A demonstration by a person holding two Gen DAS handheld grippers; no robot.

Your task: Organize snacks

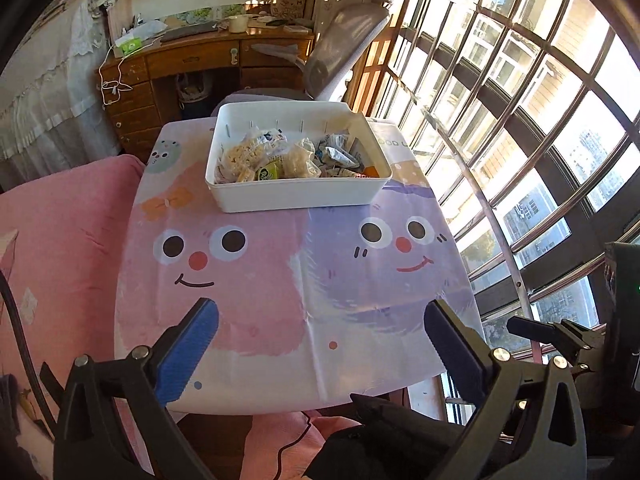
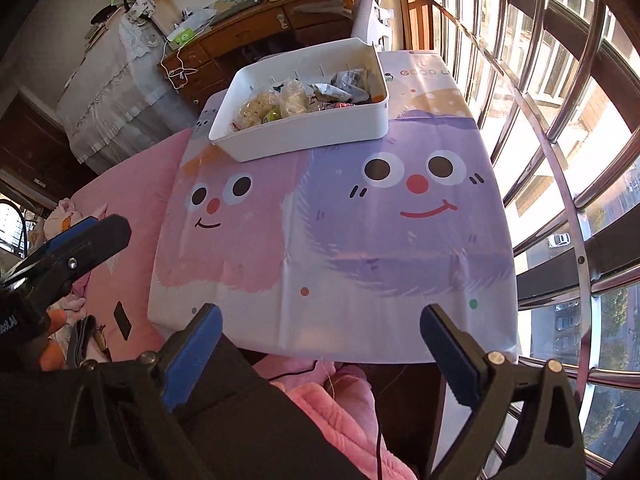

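Left gripper point(image 1: 320, 320) and right gripper point(image 2: 320, 326) spread wide, empty; snack packets point(image 1: 280, 156) inside white bin point(image 1: 296, 194).

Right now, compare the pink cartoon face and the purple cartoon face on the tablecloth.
The pink face sits on the cloth's side nearer the pink bedding; the purple face sits on the window side. The pink face looks smaller here, with a dark smile; the purple face's smile is red. Both have round white eyes with dark pupils and a red nose, and both lie in front of the white bin.
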